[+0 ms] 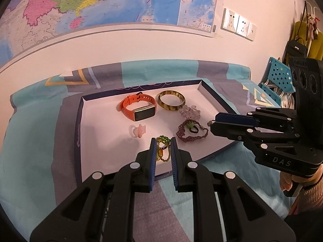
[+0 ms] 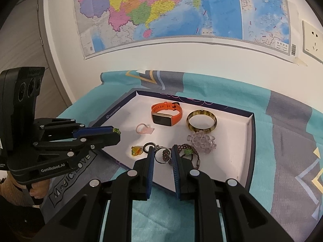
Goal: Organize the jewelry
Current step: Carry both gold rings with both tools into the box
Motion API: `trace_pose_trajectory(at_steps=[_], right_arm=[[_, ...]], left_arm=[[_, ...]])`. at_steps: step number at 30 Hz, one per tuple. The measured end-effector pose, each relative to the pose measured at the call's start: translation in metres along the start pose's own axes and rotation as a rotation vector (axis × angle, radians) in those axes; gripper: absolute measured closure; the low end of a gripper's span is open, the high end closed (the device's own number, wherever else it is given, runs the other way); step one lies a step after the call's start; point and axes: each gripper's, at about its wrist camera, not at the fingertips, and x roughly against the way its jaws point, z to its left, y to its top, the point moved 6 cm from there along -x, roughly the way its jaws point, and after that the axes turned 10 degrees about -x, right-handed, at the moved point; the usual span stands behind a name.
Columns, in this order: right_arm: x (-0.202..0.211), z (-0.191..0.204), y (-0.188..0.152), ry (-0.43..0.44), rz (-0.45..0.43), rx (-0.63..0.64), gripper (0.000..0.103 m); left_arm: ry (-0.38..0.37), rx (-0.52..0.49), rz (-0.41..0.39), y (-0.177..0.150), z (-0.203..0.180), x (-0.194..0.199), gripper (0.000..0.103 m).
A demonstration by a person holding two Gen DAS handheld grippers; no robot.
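A shallow white tray with a dark rim lies on a teal patterned cloth. In it are an orange watch, a brown bangle, a clear purple bead cluster, a dark purple bead bracelet, a pink ring and an amber pendant. My left gripper holds a green bead strand by its tips. My right gripper stands around a metal ring, jaws apart.
A map hangs on the wall behind the table, with wall sockets to its right. A blue perforated basket stands at the far right, with bags hanging behind it. A door is at the left.
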Motion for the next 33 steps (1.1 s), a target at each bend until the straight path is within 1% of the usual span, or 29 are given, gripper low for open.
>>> trace_pose_trajectory(at_steps=[14,33], right_arm=[[-0.013,-0.003,0.011,0.017,0.015,-0.014,0.087],[-0.043,-0.010,0.016,-0.016,0.062,-0.019,0.087]], left_arm=[[0.013,0.009,0.007,0.005,0.003,-0.011,0.089],[0.024,0.014,0.058,0.006,0.007,-0.039,0.089]])
